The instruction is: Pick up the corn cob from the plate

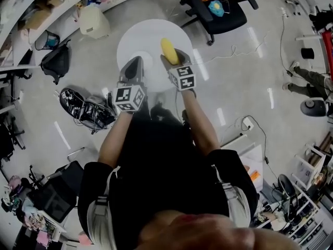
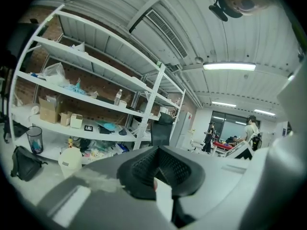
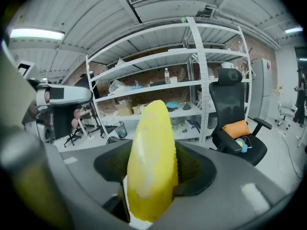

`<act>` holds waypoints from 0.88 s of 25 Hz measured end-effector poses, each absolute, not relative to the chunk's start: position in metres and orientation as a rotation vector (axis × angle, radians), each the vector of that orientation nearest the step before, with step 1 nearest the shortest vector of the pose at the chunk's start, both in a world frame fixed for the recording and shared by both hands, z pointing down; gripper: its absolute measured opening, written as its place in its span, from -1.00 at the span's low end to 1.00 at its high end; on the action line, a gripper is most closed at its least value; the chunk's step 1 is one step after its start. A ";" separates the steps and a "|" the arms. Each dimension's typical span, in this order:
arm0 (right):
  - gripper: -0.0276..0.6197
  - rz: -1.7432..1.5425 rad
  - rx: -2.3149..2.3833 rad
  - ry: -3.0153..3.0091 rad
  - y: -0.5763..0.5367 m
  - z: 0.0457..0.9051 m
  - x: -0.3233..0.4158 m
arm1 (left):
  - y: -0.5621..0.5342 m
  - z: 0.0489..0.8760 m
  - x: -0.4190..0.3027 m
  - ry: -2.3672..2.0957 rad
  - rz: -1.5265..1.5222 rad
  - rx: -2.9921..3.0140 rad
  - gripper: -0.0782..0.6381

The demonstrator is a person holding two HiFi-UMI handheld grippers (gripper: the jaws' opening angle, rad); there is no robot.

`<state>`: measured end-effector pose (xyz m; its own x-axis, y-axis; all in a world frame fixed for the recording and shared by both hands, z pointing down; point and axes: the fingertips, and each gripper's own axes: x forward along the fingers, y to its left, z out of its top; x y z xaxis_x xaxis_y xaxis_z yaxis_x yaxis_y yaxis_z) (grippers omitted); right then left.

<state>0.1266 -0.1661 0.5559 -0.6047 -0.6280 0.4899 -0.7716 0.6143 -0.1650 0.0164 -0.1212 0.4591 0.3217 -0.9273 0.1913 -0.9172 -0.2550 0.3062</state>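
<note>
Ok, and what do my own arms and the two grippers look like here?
The left gripper and right gripper are grey and taper to jaws lined with dark, mesh-textured pads. The left marker cube and right marker cube are white with black square patterns. You wear a black short-sleeved top, forearms bare, with pale straps at the shoulders.

Head camera steeply down; gripper cameras level, toward shared shelves (image 2: 91, 97)
</note>
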 end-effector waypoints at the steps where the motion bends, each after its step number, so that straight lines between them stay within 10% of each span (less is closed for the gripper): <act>1: -0.11 0.513 1.122 -2.463 -0.164 0.552 0.127 | -0.119 0.457 0.018 -1.644 -0.040 2.234 -0.76; 22: -0.11 0.439 1.334 -2.527 -0.118 0.480 0.111 | -0.084 0.428 -0.013 -1.566 -0.090 2.299 -0.76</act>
<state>0.1108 -0.1179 0.4795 -0.5494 -0.7566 0.3546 -0.8319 0.5351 -0.1470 -0.0128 -0.0841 0.4285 0.3853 -0.9113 0.1453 -0.8885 -0.3238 0.3251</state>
